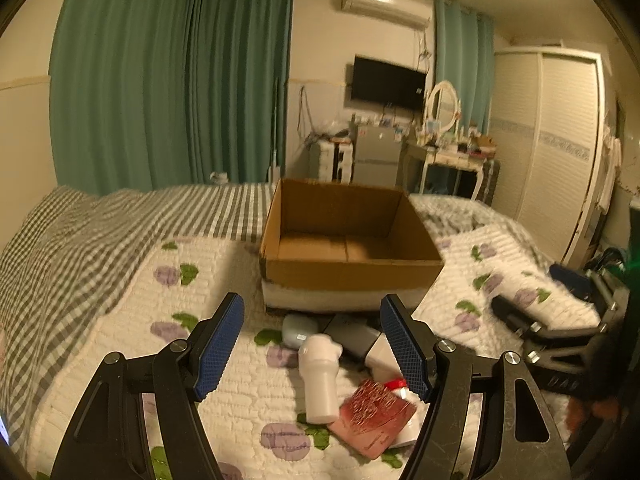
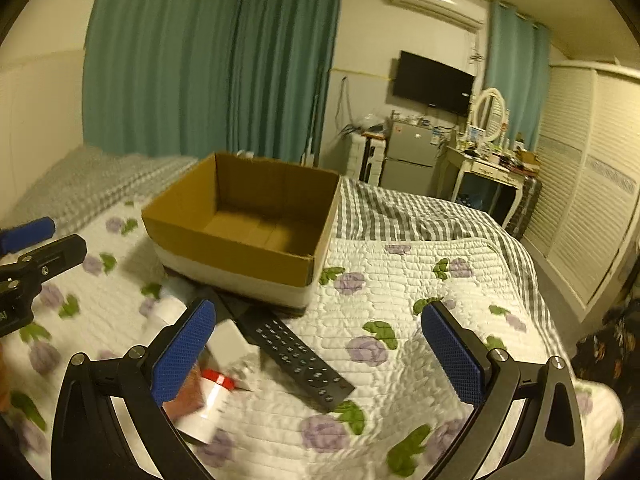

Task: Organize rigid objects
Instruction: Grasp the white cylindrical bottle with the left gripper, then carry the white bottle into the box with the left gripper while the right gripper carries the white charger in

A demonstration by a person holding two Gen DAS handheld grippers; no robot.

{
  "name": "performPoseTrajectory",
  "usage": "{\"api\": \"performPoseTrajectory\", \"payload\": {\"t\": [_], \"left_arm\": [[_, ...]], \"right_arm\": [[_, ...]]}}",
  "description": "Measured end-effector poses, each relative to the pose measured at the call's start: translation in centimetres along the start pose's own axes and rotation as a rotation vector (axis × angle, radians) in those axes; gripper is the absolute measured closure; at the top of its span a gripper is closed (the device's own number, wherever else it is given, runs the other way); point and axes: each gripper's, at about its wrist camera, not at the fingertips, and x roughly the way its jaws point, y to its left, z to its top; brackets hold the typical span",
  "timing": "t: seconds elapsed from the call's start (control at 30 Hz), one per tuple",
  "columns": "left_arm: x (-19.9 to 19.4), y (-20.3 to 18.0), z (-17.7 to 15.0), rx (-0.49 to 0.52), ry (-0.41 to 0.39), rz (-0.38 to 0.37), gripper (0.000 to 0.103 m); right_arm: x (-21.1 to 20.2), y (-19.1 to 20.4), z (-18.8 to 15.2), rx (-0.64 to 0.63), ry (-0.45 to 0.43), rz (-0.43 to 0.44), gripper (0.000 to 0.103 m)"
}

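A: State the jaws, left unit first.

B: Left gripper (image 1: 312, 344): jaws spread wide, holding nothing. Between them lies a white bottle (image 1: 319, 376) on its side; a red card (image 1: 376, 416) sits at 5 o'clock from it, a grey case (image 1: 299, 330) at 11 o'clock.

A: Right unit?

B: Right gripper (image 2: 318, 354): jaws equally wide, empty. A black remote control (image 2: 298, 356) lies between them, slanting from 11 to 5 o'clock on the bed quilt (image 2: 400, 292).

A: Why this posture?

B: Judgement: each unit is pre-opened over a candidate item, ready to pick. The items are clustered against the near wall of the cardboard box (image 2: 240, 216), at 12 o'clock, which looks empty and is the probable destination.

A: View differences?

B: The right wrist view shows the remote control fully; the left wrist view does not show it clearly. The left view shows the red card's pattern, which is blurred and partly hidden in the right view.
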Motion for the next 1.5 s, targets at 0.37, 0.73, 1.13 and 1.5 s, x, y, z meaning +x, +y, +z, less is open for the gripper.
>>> {"api": "performPoseTrajectory", "payload": {"t": [0.37, 0.73, 1.13, 1.5], "left_arm": [[8.7, -0.9, -4.9, 0.029, 0.316, 0.092, 0.032], [14.6, -2.0, -7.1, 0.056, 0.478, 0.100, 0.065], [8.6, -0.5, -4.6, -0.019, 0.330, 0.108, 0.066], [8.7, 1.2, -4.5, -0.070, 0.333, 0.102, 0.066]], "right_arm": [[6.9, -1.2, -1.4, -0.066, 0.190, 0.119, 0.000], [8.0, -1.5, -2.7, -0.019, 0.252, 0.180, 0.000], [9.8, 3.5, -2.2, -0.210, 0.300, 0.279, 0.011], [13.9, 8.6, -3.7, -0.342, 0.363, 0.297, 0.056]]}}
